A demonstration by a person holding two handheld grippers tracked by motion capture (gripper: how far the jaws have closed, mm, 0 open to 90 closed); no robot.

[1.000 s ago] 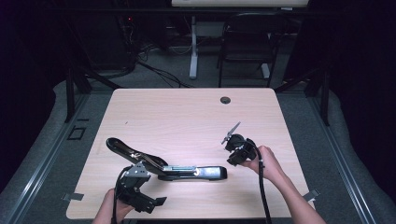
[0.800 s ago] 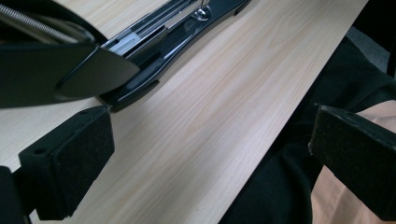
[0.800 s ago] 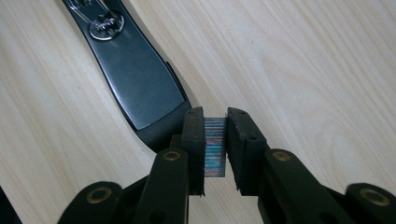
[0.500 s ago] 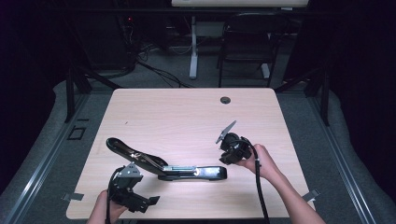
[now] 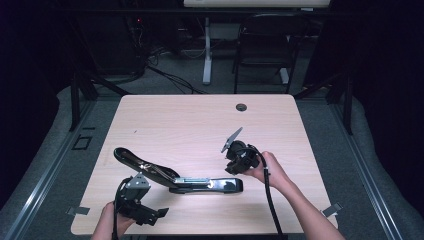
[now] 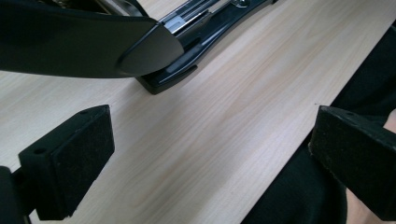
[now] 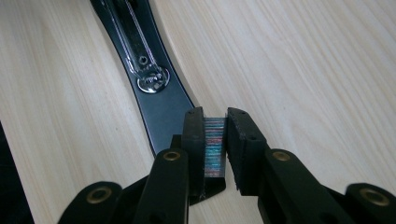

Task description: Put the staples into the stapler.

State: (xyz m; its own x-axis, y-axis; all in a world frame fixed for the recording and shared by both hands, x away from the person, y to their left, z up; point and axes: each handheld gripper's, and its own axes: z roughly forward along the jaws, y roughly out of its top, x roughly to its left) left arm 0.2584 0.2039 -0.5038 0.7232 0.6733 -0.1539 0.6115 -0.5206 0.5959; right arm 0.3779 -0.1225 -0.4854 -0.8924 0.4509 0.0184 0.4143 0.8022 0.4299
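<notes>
My right tongs (image 7: 215, 140), pinching a staple strip (image 7: 214, 147), have slid over to the open stapler (image 5: 200, 182); loading is next. Left tongs (image 6: 205, 154) spread, idle beside it.

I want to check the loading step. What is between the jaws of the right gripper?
The right gripper is shut on a staple strip with coloured sheen, above the end of the open stapler. The pads cover the strip's sides; its lower end is hidden.
</notes>
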